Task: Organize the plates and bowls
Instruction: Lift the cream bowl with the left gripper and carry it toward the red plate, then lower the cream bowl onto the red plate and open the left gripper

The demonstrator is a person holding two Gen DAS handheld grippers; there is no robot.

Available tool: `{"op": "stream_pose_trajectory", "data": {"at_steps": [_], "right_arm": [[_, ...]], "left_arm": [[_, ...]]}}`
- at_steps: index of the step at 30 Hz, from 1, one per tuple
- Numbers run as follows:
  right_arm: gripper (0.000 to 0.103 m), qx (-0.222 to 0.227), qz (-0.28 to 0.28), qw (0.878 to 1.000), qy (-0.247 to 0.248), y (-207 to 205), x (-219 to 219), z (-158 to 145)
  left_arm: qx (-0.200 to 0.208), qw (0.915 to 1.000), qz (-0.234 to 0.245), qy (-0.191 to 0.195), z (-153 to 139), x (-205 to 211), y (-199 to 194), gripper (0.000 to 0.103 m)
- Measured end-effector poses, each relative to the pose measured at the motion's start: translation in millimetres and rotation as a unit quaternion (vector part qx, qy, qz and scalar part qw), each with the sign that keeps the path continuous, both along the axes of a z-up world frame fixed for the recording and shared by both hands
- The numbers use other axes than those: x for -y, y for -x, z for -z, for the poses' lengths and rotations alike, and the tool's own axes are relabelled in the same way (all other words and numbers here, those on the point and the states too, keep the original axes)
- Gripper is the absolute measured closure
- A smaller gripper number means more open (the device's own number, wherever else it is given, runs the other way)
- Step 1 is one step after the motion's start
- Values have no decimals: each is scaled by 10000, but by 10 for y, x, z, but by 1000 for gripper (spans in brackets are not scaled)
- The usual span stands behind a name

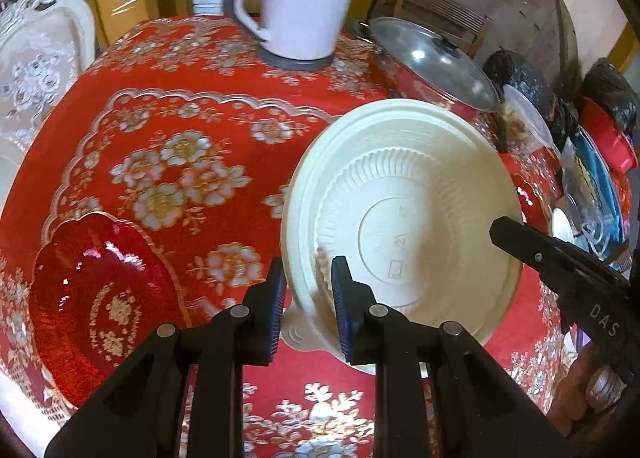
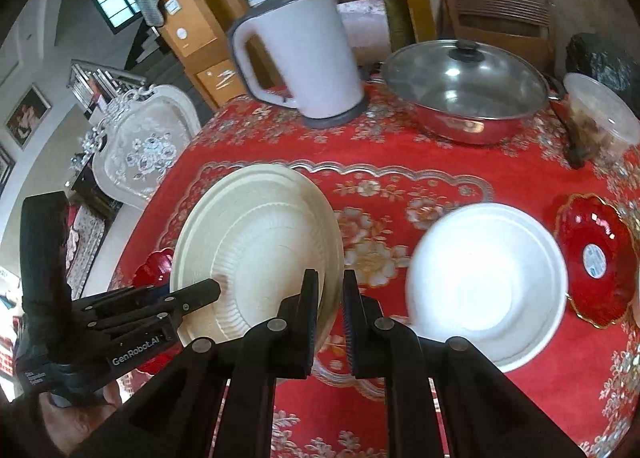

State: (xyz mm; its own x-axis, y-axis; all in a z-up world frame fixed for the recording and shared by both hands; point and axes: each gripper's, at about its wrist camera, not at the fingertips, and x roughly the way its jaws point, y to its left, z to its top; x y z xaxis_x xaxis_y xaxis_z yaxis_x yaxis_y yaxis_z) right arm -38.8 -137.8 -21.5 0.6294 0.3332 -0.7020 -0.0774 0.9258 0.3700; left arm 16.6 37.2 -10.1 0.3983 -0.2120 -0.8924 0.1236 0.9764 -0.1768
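Left tongs [image 1: 308, 290]: we clamp the cream bowl [image 1: 404, 213] by its rim, tilted above the table's middle.
Right tongs [image 2: 331, 300]: jaws astride the opposite rim, grip unclear.
Progress: early; white bowl [image 2: 486, 282] & red dishes [image 1: 102, 298] unstacked.

— How is the cream bowl [image 1: 404, 217] finished?

— A matt, ribbed plastic is seen; the white bowl [image 2: 486, 286] is smoother, faintly glossy.

— And the desk [image 1: 192, 145]?

— It is covered by glossy red cloth with a metallic floral print. The red dish [image 1: 100, 298] is made of shiny glass-like material.

— The pot [image 2: 466, 97]?

— Polished metal is shown, under a clear glass lid. The kettle [image 2: 304, 57] is finished in matt plastic.
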Motion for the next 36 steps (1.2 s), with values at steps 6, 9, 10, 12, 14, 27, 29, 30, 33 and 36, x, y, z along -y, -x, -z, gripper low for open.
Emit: {"op": "stream_pose_trajectory", "data": {"at_steps": [6, 9, 10, 12, 14, 27, 29, 30, 33, 36], "right_arm": [[91, 65, -295, 9995, 13, -69, -329, -65], [91, 83, -413, 9991, 24, -99, -470, -84], [91, 84, -455, 9989, 26, -109, -526, -92], [91, 107, -554, 9984, 34, -125, -647, -112], [91, 126, -666, 9977, 32, -130, -780, -141], [91, -103, -1536, 9880, -115, -148, -1817, -122], [91, -137, -1666, 9859, 20, -167, -1999, -68], [91, -179, -1693, 9854, 42, -174, -2067, -38], [91, -327, -1743, 9842, -4, -197, -2216, 62], [91, -533, -1753, 9831, -65, -243, -2314, 202]], "left_arm": [[-20, 9996, -291, -2, -2, -337, 38, 82], [-18, 9992, -406, 2, -11, -472, 61, 83], [-10, 9989, -462, 12, -14, -535, 70, 83], [-1, 9985, -546, 20, -21, -645, 86, 83], [-8, 9978, -663, 75, -24, -790, 121, 83], [64, 9901, -1380, 254, 0, -1836, 472, 83], [-4, 9880, -1515, 300, 76, -1983, 507, 83], [-22, 9876, -1544, 291, 104, -2022, 516, 83], [-128, 9861, -1630, 298, 246, -2132, 538, 83], [-439, 9842, -1691, 306, 420, -2213, 506, 83]]}}
